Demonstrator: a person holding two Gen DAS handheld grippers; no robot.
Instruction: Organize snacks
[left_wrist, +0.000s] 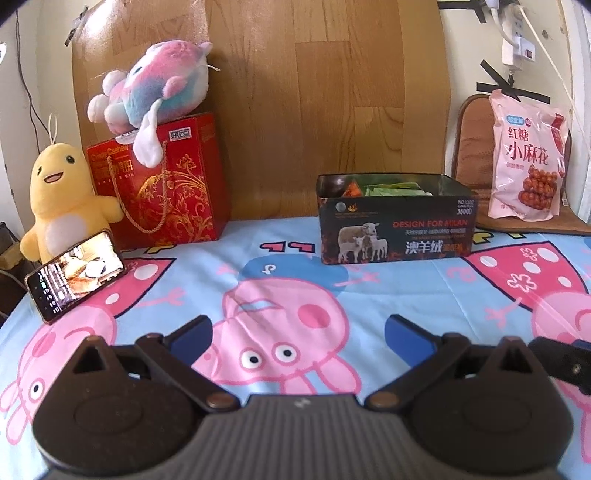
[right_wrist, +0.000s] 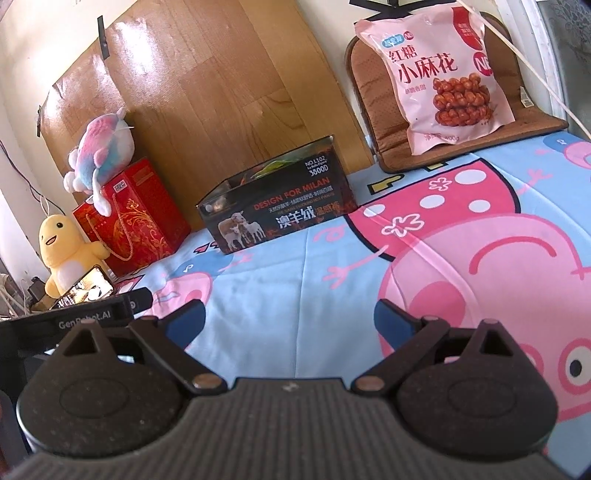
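A dark open-topped tin box (left_wrist: 397, 219) printed with sheep stands at the back of the cartoon-pig cloth; green and other packets show inside it. The same tin box (right_wrist: 277, 210) sits left of centre in the right wrist view. A pink snack bag (left_wrist: 526, 157) leans upright on a brown cushion at the far right, and this pink snack bag (right_wrist: 443, 74) appears large in the right wrist view. My left gripper (left_wrist: 297, 338) is open above the cloth, holding nothing. My right gripper (right_wrist: 290, 323) is open too, with nothing between its blue pads.
A red gift bag (left_wrist: 162, 184) with a pink-blue plush (left_wrist: 155, 86) on top stands back left. A yellow plush (left_wrist: 61, 197) and a propped phone (left_wrist: 75, 275) sit at the left edge. A wooden board (left_wrist: 314, 92) backs the scene. Cables and a power strip (left_wrist: 517, 33) hang at upper right.
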